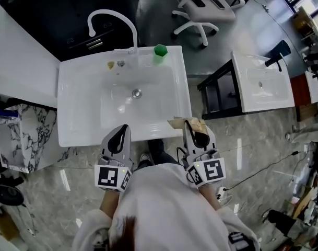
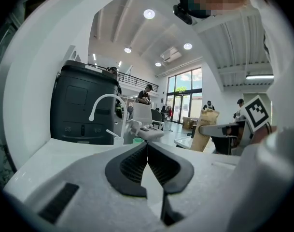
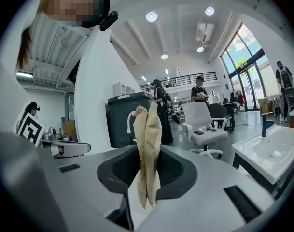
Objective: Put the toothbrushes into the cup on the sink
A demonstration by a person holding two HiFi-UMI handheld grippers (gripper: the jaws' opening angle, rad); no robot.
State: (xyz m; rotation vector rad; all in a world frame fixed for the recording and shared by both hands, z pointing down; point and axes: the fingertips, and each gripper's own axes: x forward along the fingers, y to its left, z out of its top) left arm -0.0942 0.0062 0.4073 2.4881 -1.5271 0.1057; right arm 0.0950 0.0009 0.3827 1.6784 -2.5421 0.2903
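Observation:
A green cup stands on the back rim of the white sink, right of the curved white faucet. My right gripper hovers at the sink's front right corner, shut on two flat beige paper packets that stick up between its jaws; what is inside them is hidden. The packets poke over the sink's front edge. My left gripper is at the sink's front edge, its jaws shut with nothing between them. The cup shows small and far ahead in the left gripper view.
A second white sink on a black stand is to the right. A white office chair stands behind. A black cabinet backs the faucet. A marble block sits at the left.

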